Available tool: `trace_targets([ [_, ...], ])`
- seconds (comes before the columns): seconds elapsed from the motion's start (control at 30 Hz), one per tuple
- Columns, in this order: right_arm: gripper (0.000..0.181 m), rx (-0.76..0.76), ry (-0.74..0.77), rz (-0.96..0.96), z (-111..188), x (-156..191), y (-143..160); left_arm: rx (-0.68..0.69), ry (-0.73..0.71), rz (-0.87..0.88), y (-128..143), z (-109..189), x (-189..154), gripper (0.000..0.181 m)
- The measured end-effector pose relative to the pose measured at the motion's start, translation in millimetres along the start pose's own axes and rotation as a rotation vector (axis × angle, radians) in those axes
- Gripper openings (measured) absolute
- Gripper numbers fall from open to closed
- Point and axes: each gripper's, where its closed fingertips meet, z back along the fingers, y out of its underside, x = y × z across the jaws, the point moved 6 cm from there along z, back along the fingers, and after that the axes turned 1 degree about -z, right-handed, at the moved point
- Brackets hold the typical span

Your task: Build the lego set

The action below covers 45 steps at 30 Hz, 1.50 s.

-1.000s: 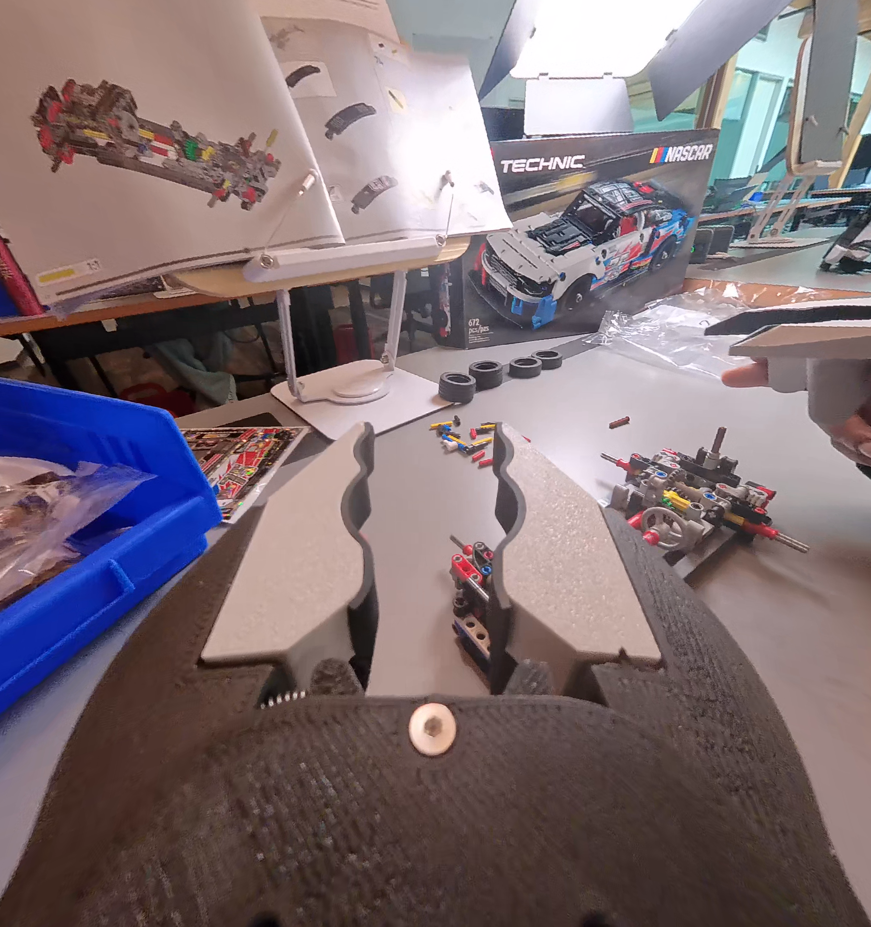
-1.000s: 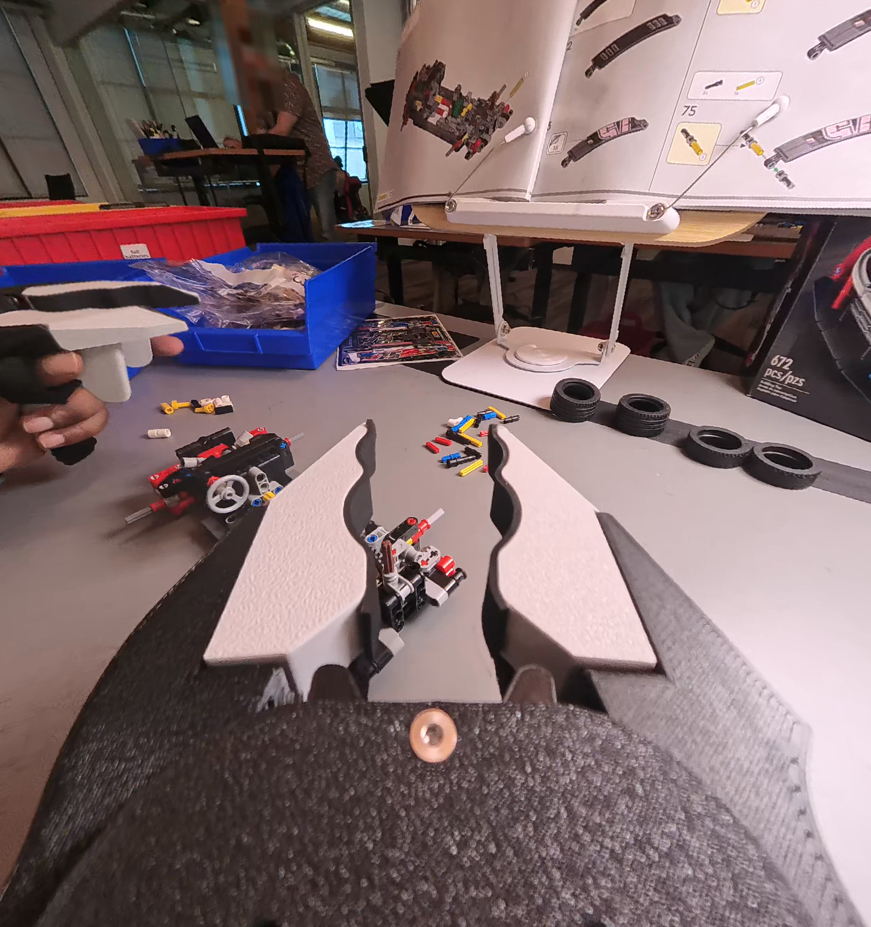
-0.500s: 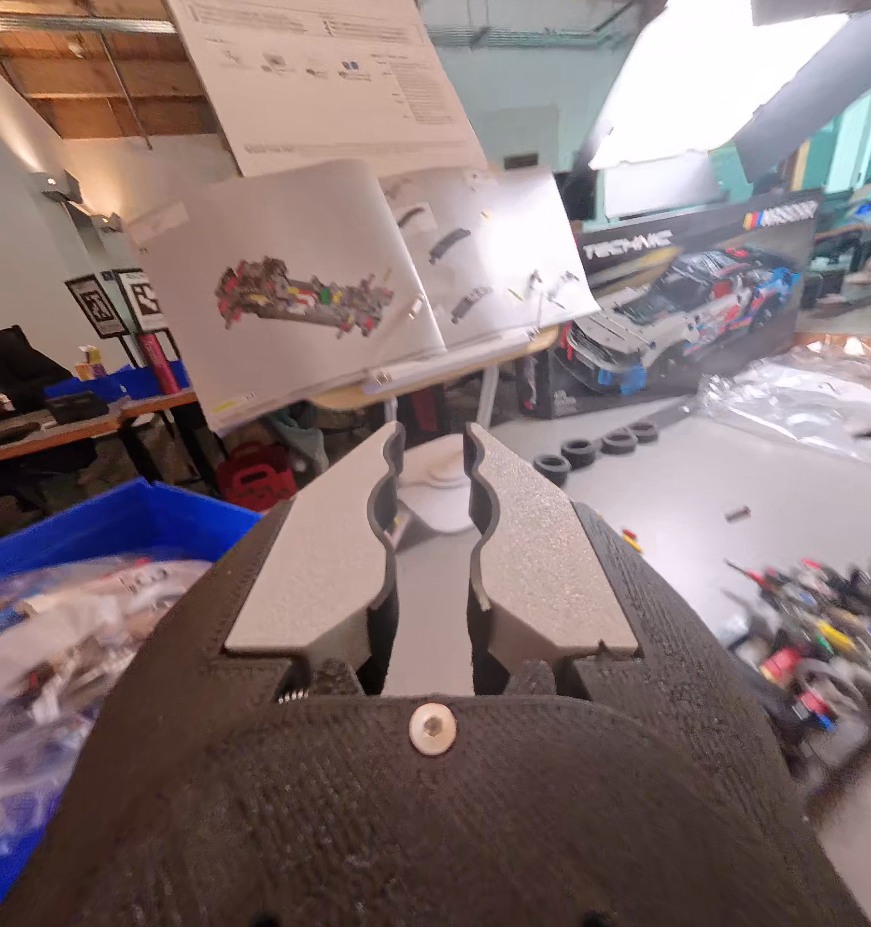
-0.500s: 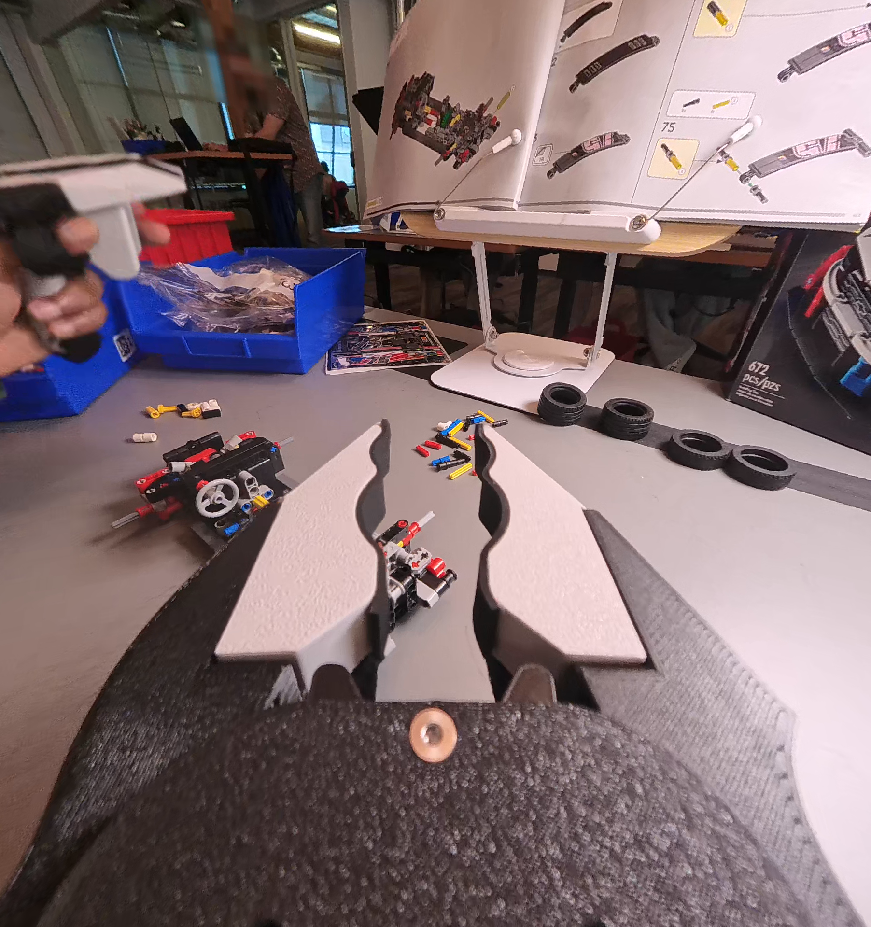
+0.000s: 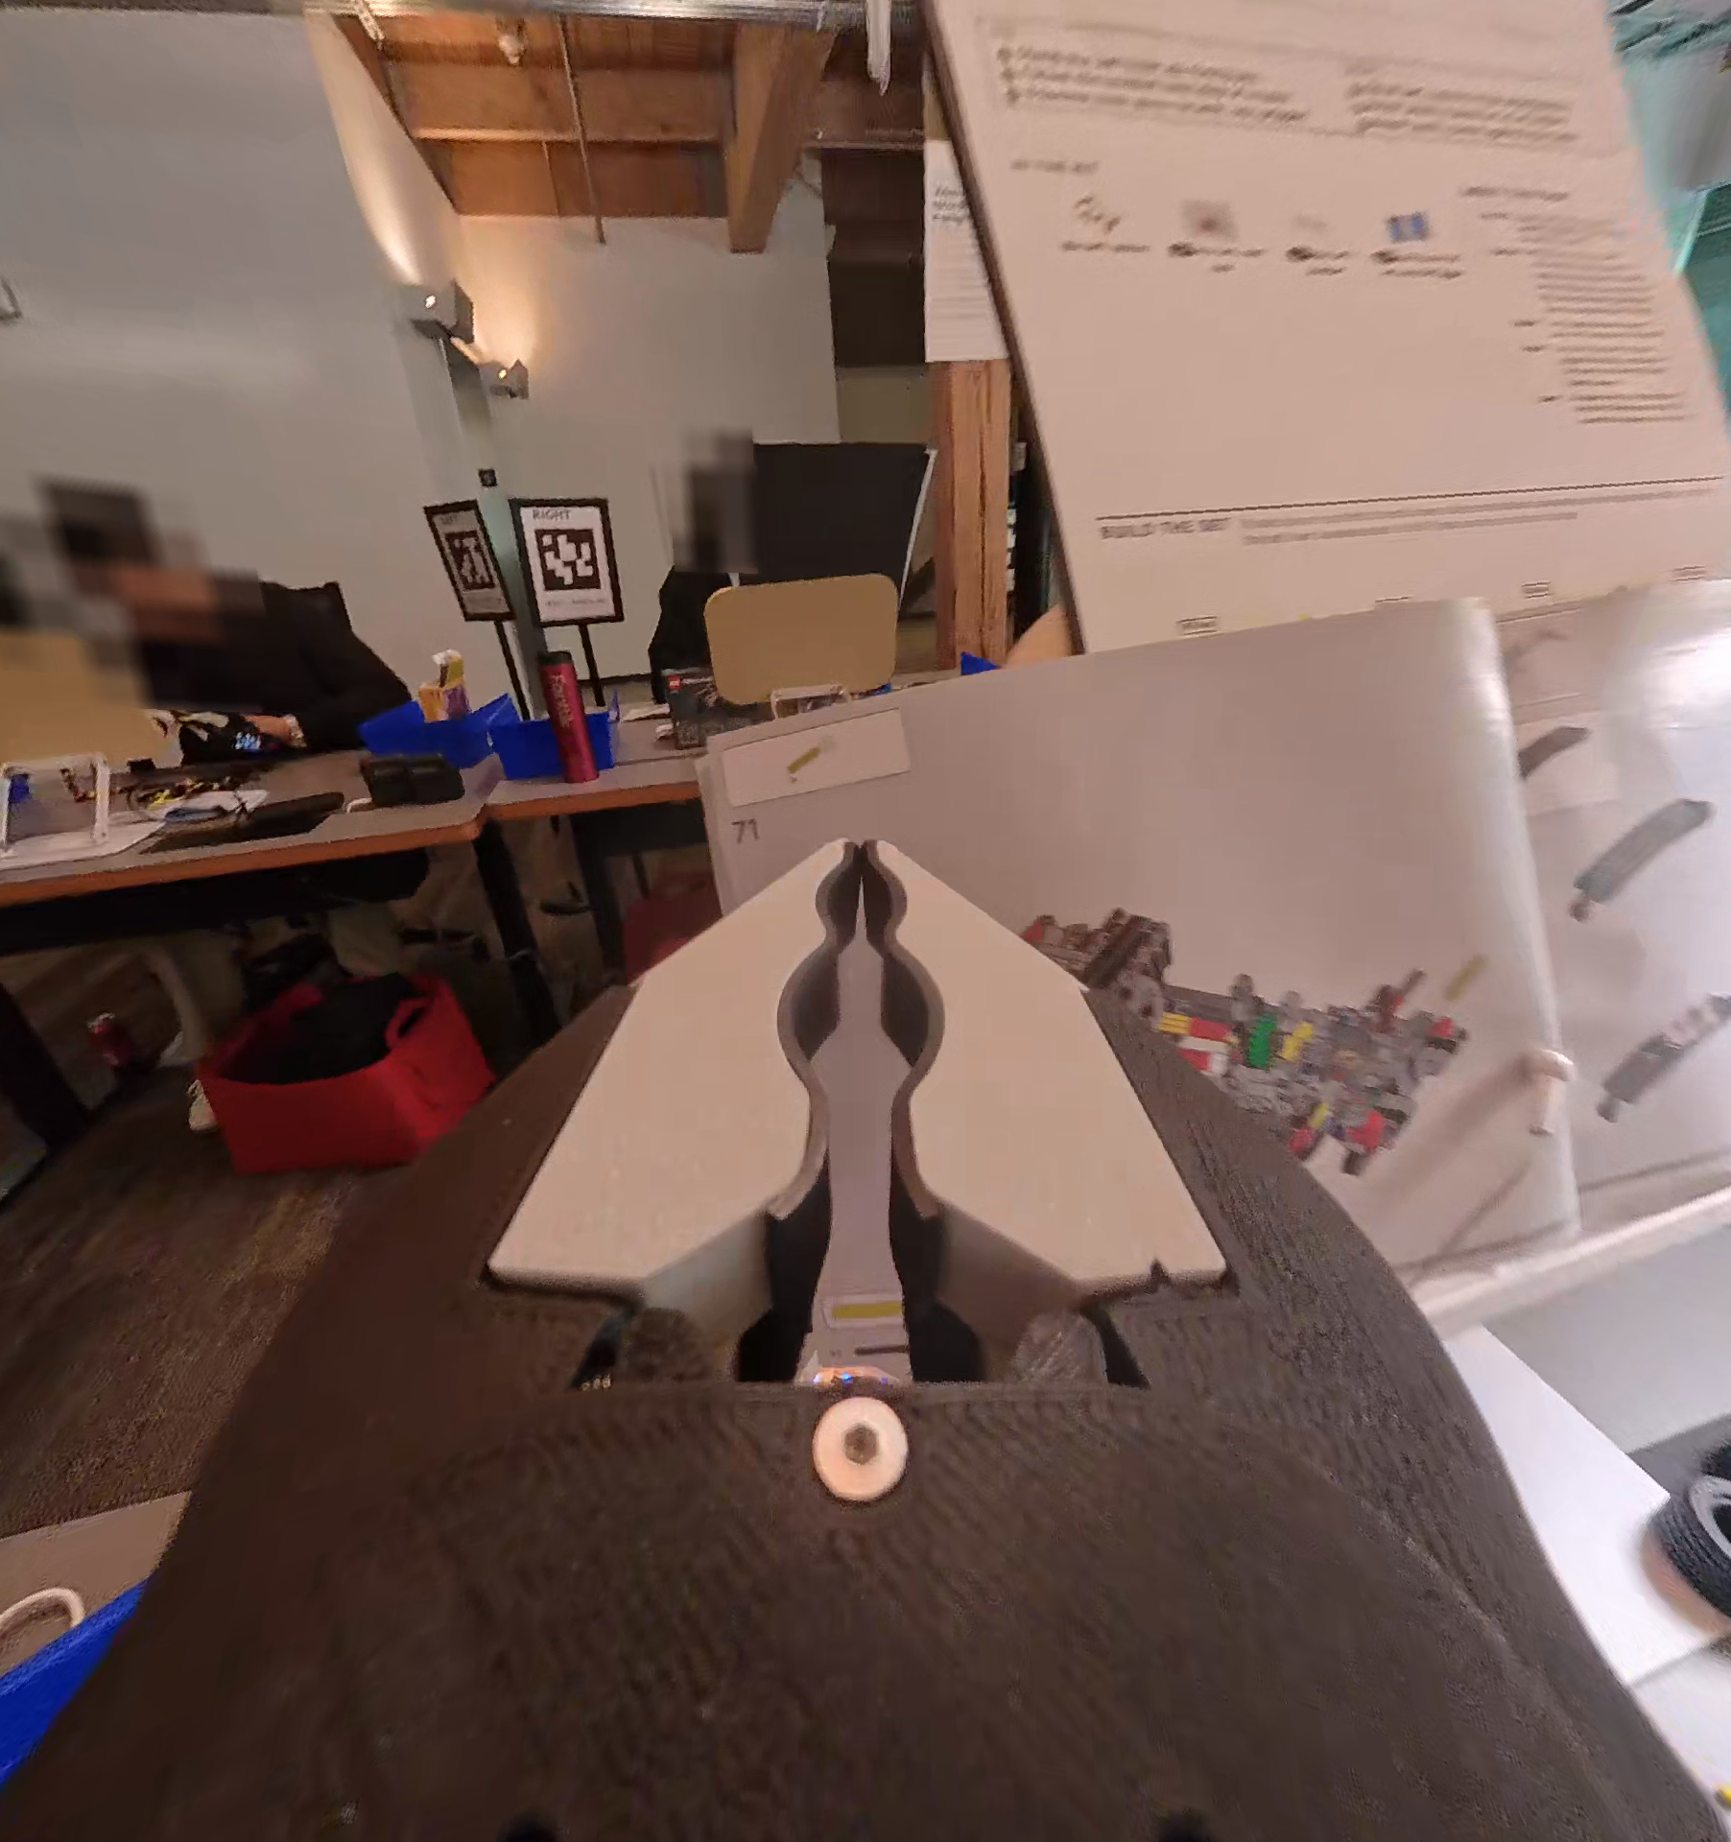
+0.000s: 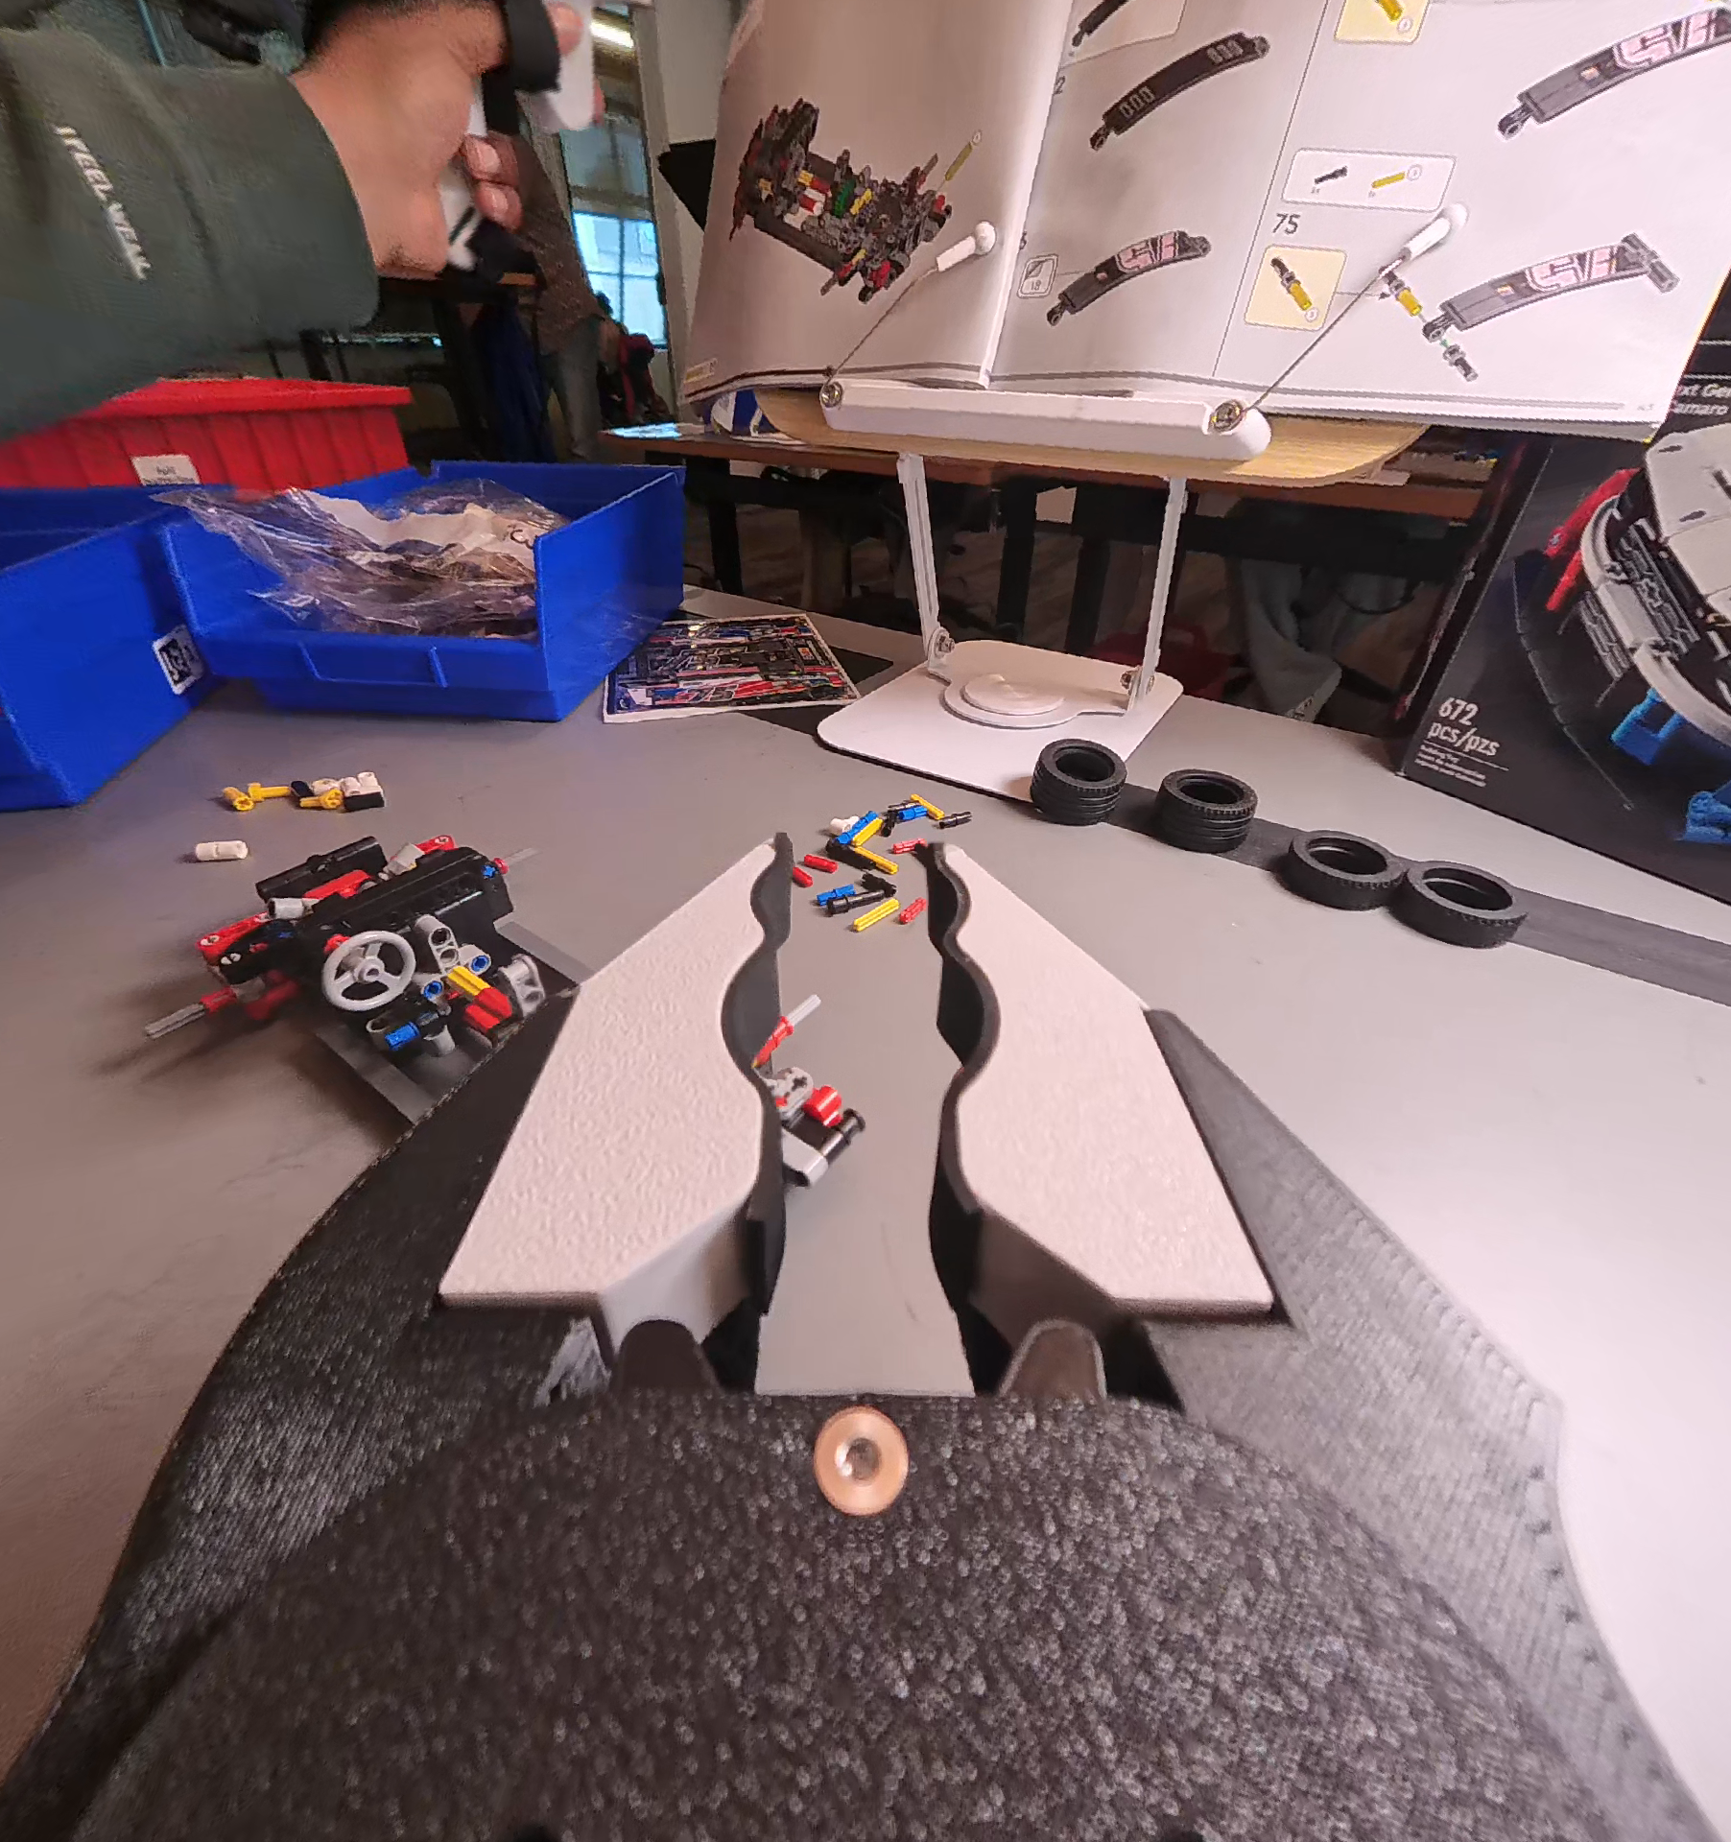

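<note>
**Camera setup: 2 wrist views**

Left wrist view: raised off the table, faces level and close at the open instruction booklet (image 5: 1190, 897), room behind. Right wrist view: low over the grey table (image 6: 1390, 1146), faces forward toward the booklet's stand (image 6: 1001, 698). Shared: booklet, tyres (image 6: 1205, 809).

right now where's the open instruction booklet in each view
Left wrist view: instruction booklet fills the right half, just beyond the shut left gripper.
Right wrist view: top centre and right, on the white stand.
Shared landmark: the black tyres, at the left wrist view's lower right edge.
</note>
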Motion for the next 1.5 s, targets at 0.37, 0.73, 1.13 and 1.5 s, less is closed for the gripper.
trace_targets([
  [0.37, 0.024, 0.046, -0.011, -0.046, -8, -8, 12, 0.013, -0.018, 0.037, 13, -40, 19, 0.000],
  [0.73, 0.024, 0.062, -0.046, -0.054, -11, -4, 15, 0.011, 0.216, -0.031, 36, -22, -69, 0.000],
  [1.13, 0.023, 0.062, -0.068, -0.035, -9, 1, 12, 0.093, 0.288, 0.003, 72, -14, -145, 0.000],
  [1.5, 0.023, 0.076, -0.087, -0.043, -10, 1, 14, 0.109, 0.264, 0.021, 77, -16, -144, 0.000],
])
